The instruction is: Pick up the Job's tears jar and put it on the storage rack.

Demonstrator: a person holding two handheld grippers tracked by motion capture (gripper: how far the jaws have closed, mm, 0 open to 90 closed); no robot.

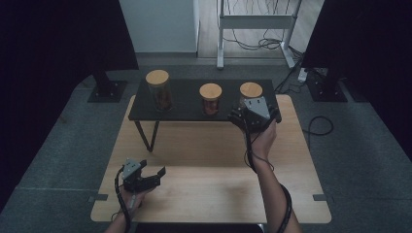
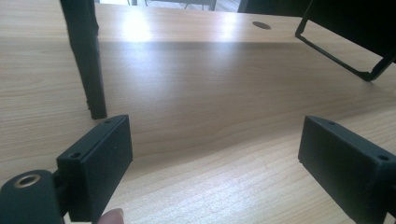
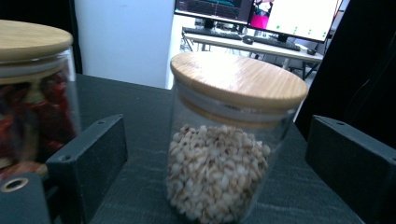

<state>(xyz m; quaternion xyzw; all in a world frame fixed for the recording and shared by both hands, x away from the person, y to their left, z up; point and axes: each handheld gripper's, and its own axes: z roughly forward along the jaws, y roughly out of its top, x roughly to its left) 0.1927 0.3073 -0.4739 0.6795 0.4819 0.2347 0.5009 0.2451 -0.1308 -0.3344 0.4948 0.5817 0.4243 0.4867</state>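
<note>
Three glass jars with wooden lids stand on a low black shelf: a tall one at the left, a short one with red contents in the middle, and one with pale grains at the right. My right gripper is open at the grain jar, one jaw on each side and neither touching. The red jar stands just left of it. My left gripper hangs open and empty low over the wooden table, in front of the shelf's left leg.
The shelf stands on thin black legs at the back of the wooden table; its right leg frame is farther off. Beyond the shelf stand a white cabinet, a desk frame with cables and monitors.
</note>
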